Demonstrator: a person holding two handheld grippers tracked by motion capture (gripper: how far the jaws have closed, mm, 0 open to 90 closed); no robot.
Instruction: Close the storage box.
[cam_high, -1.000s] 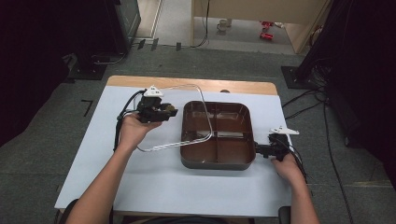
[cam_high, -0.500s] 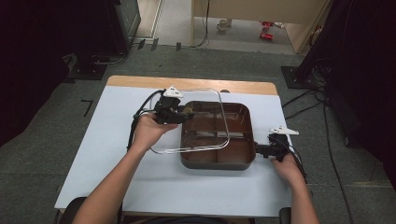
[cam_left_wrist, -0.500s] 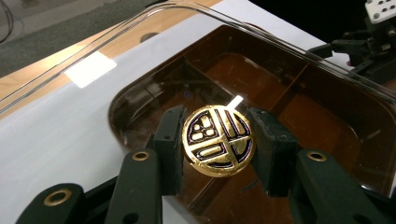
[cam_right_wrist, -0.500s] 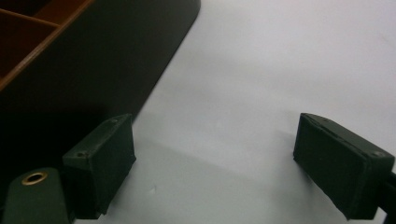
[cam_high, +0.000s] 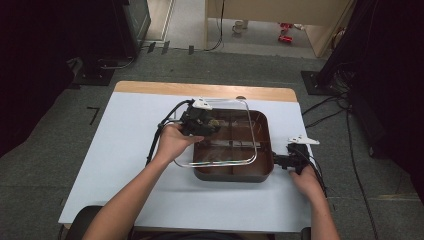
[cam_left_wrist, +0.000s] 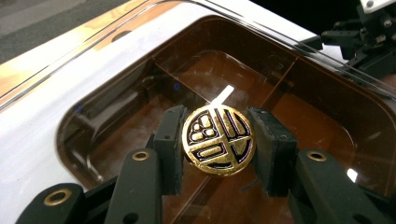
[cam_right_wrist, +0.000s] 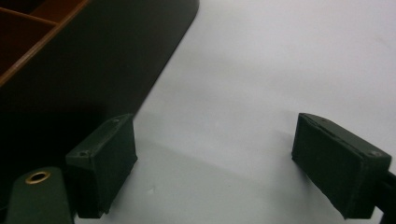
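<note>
Grey carpet and trailing cables surrounded the pale blue table (cam_high: 115, 165), whose far edge showed bare wood. On it sat a dark brown square tray (cam_high: 235, 172) divided into compartments. The left gripper (cam_high: 212, 125) had its jaws closed on the round gold-and-black knob (cam_left_wrist: 218, 139) of a clear, rounded-square lid (cam_high: 250, 150), holding the lid over the tray's left part, overhanging the left rim; it looked slightly raised rather than seated, though I couldn't be sure from above. The left hand (cam_high: 172, 142) gripped from the tray's left side. At the tray's right edge, the right gripper (cam_right_wrist: 215, 163) rested low on the table with jaws spread wide and empty, one pad (cam_right_wrist: 103, 161) just beside the tray's dark outer wall.
</note>
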